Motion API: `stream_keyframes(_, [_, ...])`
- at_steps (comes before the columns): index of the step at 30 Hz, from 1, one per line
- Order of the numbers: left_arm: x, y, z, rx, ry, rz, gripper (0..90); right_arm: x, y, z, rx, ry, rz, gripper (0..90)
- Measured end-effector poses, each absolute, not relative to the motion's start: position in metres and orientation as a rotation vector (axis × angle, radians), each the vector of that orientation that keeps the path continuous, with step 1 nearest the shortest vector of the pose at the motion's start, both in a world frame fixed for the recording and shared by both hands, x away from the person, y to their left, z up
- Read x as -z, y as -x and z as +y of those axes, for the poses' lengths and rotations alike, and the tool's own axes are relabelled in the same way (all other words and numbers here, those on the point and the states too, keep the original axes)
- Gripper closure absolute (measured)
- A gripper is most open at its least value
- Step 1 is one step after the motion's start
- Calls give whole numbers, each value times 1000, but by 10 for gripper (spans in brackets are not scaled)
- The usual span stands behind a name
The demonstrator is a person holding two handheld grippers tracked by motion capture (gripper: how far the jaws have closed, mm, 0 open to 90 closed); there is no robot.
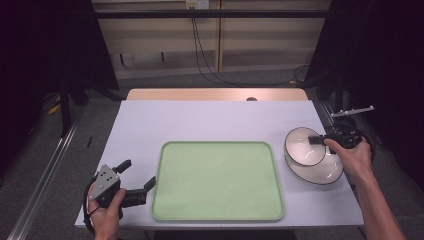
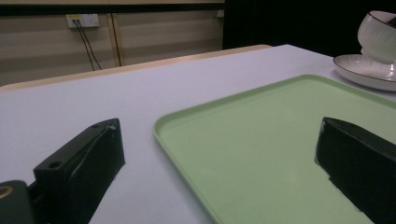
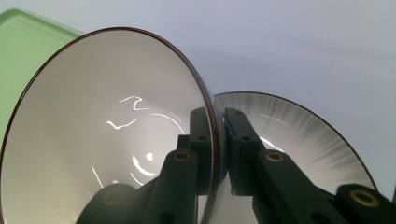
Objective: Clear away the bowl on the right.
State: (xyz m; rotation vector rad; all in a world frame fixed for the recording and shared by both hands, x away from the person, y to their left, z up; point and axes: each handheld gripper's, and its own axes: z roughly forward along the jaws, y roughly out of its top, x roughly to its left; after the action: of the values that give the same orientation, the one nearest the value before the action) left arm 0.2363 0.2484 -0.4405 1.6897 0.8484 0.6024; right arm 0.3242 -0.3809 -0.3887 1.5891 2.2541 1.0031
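at the right edge of the surface (image 1: 215,115), the right tongs (image 1: 320,141) pinch the bowl (image 1: 302,146) rim above the plate (image 1: 325,172); tray (image 1: 217,180) lies leftward, left tongs (image 1: 137,177) spread beside it.

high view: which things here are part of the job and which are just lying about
In the job:
- bowl, rim pinched by the right tool
- plate under it
- green tray

Lying about:
- cables on the floor
- wall socket
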Motion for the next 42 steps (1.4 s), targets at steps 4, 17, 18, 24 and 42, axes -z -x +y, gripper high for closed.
stream_keyframes(4, [441,-237,248,-597,-1681,845,14,385,-324,-377,-1019,-1575,2264,828])
stream_keyframes(17, [441,-237,247,-598,-1684,855,14,379,-331,-360,-1039,-1542,2308,828])
stream_keyframes(18, [441,-238,247,-599,-1686,855,14,379,-333,-357,-1034,-1544,2305,828])
stream_keyframes(24, [441,-237,248,-603,-1683,855,14,377,-341,-345,-1060,-1523,2329,827])
stream_keyframes(42, [442,-238,247,-602,-1697,853,14,376,-369,-313,-1083,-1481,2389,827])
